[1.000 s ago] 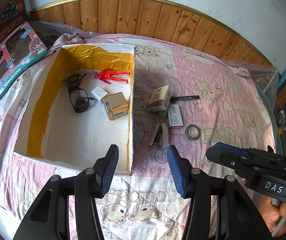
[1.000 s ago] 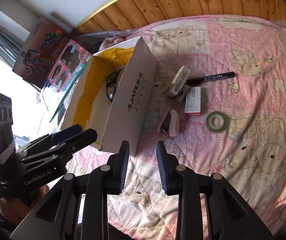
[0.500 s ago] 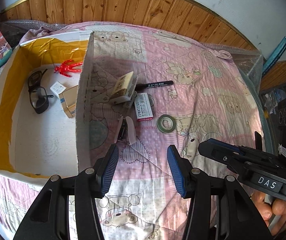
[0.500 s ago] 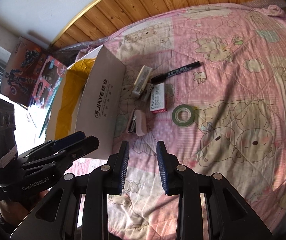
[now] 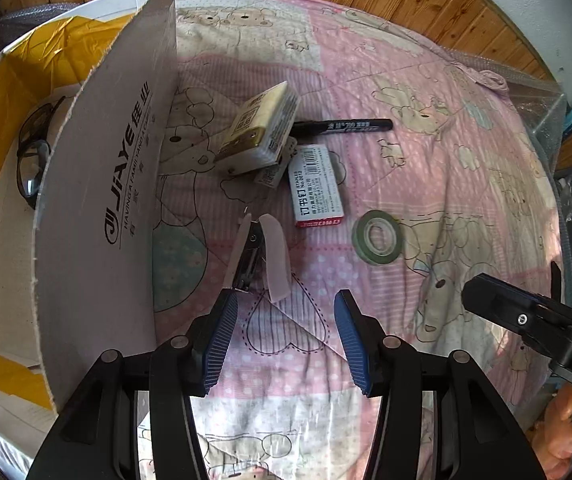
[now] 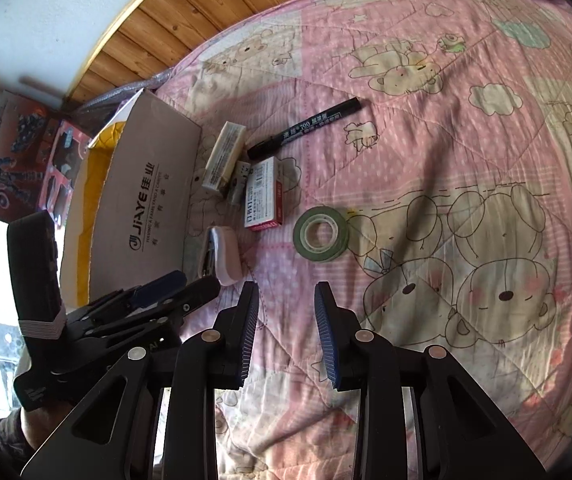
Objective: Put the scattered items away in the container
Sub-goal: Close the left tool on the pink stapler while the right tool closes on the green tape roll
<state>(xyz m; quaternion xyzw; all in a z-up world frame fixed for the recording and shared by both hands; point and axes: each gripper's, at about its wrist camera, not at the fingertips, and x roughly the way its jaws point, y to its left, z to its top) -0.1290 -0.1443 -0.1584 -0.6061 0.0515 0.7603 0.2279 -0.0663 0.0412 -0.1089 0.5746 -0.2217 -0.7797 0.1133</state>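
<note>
My left gripper (image 5: 281, 320) is spread wide, just before the pink stapler (image 5: 261, 256) on the quilt (image 5: 426, 208). My right gripper (image 6: 286, 312) is also apart and empty. The box (image 5: 97, 208) stands at the left, glasses (image 5: 31, 156) inside; tape (image 6: 320, 233), staples (image 6: 263, 194) and marker (image 6: 306, 128) lie outside it.

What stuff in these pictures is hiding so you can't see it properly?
- Inside of the cardboard box: in the left wrist view its tall flap blocks most of the floor; only part of the glasses shows.
- Small packet: half buried under the yellow-topped box, print too small to read.
- Marker: its left tip is tucked behind that box.
- Right gripper: cut off by the left wrist view's edge.
</note>
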